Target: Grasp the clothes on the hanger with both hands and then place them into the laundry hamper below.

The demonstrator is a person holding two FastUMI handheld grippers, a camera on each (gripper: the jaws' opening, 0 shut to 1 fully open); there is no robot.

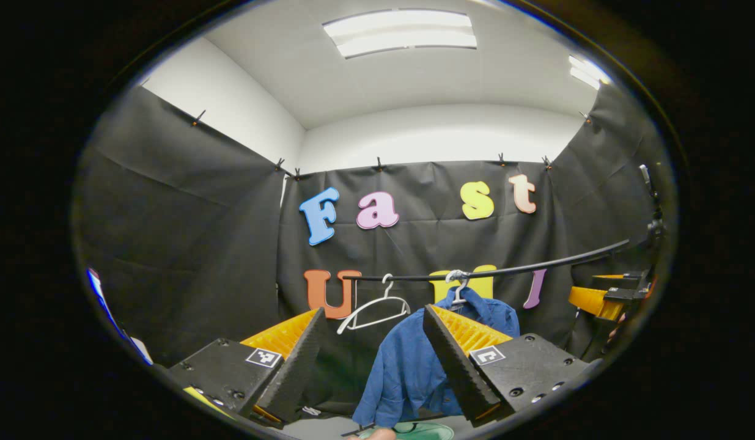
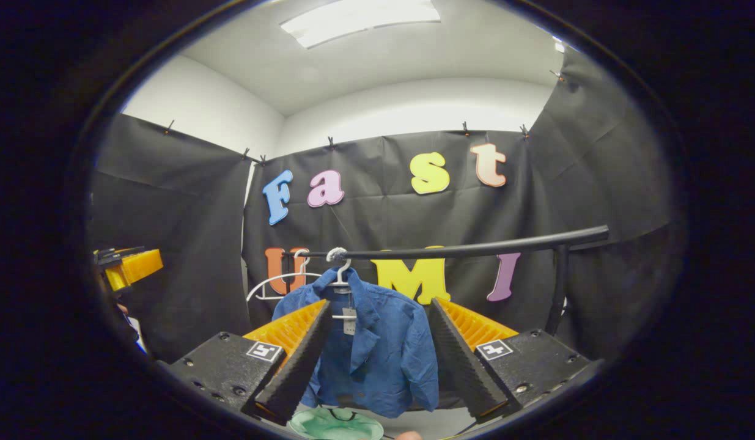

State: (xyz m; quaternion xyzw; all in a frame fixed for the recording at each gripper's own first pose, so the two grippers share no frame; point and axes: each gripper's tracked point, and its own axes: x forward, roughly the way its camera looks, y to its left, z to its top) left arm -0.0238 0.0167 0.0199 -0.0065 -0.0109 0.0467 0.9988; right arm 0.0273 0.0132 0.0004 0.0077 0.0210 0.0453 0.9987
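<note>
Two hangers are hanging on the black rail [image 2: 475, 247]: a bare white hanger [image 1: 377, 308] toward its left end and, beside it, one carrying the blue shirt [image 2: 377, 354]. The left hand-held gripper [image 1: 377, 366] and right hand-held gripper [image 2: 374, 360] are both facing the shirt with fingers spread wide, gripping nothing. A green laundry hamper [image 2: 334, 425] is sitting below the shirt.

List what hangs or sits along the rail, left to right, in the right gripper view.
Left gripper at the edge → empty white hanger → blue shirt on its hanger → bare stretch of black rail → rail's upright post.
</note>
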